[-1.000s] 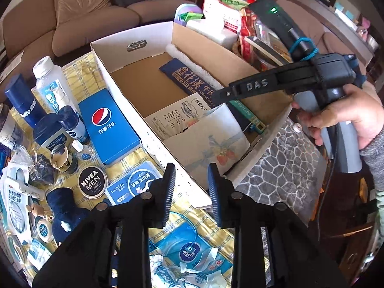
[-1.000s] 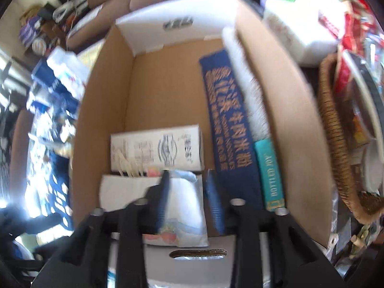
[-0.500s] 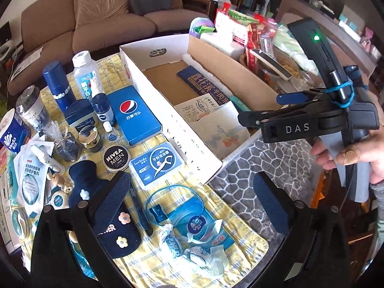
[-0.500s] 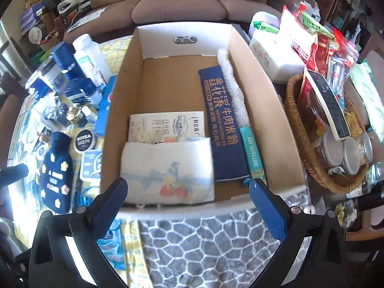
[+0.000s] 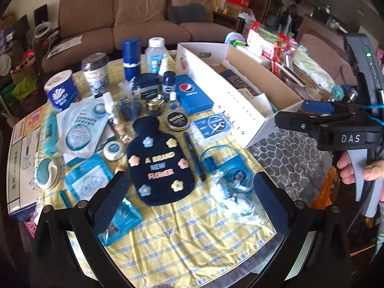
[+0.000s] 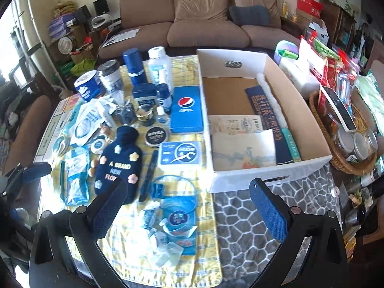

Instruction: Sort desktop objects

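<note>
Desktop objects [image 6: 153, 136] are crowding the yellow cloth [image 5: 182, 235] beside our cardboard box [image 6: 309, 165]. We are holding the left gripper [image 5: 189, 201] and right gripper [image 6: 189, 206] spread wide and empty; reaching in risks toppling the upright bottles [image 6: 159, 67].

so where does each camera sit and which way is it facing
Left wrist: on the left tool, above the table's near edge, facing the hot-water bag and sofa; shows its open fingers, plus the right tool and hand.
Right wrist: on the right tool, further right, facing the box; open fingers show.
Both share the bag, box and sofa.
</note>
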The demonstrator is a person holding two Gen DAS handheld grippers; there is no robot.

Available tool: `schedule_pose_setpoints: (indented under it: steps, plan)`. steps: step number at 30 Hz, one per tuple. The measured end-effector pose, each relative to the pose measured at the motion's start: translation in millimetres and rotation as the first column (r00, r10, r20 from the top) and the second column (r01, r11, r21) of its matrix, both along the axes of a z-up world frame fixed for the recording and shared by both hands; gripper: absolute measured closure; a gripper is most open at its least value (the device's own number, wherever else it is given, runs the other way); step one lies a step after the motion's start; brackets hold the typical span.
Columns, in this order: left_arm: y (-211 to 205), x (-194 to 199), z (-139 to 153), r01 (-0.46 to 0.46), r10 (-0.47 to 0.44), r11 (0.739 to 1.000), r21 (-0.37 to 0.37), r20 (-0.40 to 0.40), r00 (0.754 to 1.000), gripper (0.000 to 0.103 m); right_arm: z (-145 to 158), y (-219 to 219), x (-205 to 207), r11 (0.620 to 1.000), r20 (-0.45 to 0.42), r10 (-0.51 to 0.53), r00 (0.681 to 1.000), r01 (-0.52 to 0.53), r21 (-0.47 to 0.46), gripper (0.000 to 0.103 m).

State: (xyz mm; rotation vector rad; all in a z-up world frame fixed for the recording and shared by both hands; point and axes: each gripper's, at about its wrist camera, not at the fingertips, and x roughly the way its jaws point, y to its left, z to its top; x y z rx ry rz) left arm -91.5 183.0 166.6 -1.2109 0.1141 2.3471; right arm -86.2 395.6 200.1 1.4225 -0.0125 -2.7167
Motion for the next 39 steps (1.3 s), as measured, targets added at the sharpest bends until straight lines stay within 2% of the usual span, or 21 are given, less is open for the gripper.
schedule_pose_setpoints:
  steps: [4,9,16,20,24,27,31,39]
  plan:
    - [-52.9,11.8,-14.8,-0.083,0.082,0.995,-0.054,-0.023,0.996,0.0,-7.5,-52.9,14.7,0.998,-0.023,0.063,0.998,-0.063,0.031,0.0]
    - [-117.0,21.0,-37.5,-0.192,0.193,0.979,-0.062,0.006,0.981,0.0,-32.2,-105.1,25.9,0.994,-0.018,0.104,0.994,-0.104,0.019,0.0]
    - [-168.9,32.5,-64.3,-0.296,0.299,0.952,-0.078,0.028,0.954,0.0,-75.0,-147.2,30.6,0.994,0.024,0.106,0.994,-0.106,-0.01,0.0]
    - [-180.1,37.0,-71.3,-0.336,0.339,0.938,-0.081,0.017,0.941,0.0,-88.7,-160.9,33.2,0.996,0.025,0.095,0.995,-0.094,-0.003,0.0]
    - [-186.0,35.2,-70.5,-0.429,0.431,0.896,-0.116,-0.004,0.902,0.0,-94.2,-166.6,36.8,0.996,0.025,0.083,0.996,-0.082,-0.024,0.0]
    - [-187.2,33.5,-70.0,-0.435,0.437,0.898,-0.071,0.013,0.899,0.0,-93.5,-169.4,38.9,0.997,0.017,0.077,0.997,-0.077,-0.017,0.0]
    - [-179.0,29.4,-70.1,-0.451,0.454,0.886,-0.108,0.005,0.891,0.0,-88.8,-167.9,42.7,0.999,-0.006,0.049,0.999,-0.049,-0.009,0.0]
    - [-172.0,24.9,-67.5,-0.447,0.449,0.892,-0.07,0.022,0.893,0.0,-84.1,-163.9,47.9,0.998,-0.065,0.006,0.998,-0.002,0.062,0.0]
